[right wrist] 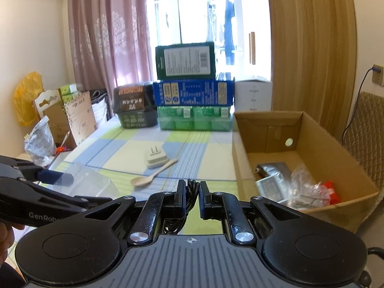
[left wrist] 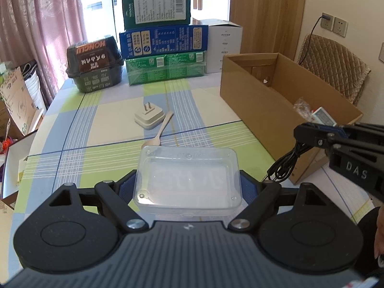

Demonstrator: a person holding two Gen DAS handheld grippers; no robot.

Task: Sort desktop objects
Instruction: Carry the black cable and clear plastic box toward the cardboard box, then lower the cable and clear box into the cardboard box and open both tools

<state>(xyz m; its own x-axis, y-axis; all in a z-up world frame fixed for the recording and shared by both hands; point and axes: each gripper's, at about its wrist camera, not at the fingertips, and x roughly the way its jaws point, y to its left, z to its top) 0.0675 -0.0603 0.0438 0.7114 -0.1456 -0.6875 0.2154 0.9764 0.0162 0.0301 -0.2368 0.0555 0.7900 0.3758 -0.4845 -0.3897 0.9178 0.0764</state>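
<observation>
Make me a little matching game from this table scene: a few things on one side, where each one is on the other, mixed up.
Things:
1. clear plastic box
2. black cable
3. wooden spoon
4. red packet

Places:
A. lying on the tablecloth beside the white plug
B. inside the cardboard box
C. between the left tongs
D. pinched in the right tongs

Pairs: 1-C, 2-D, 3-A, 4-B
</observation>
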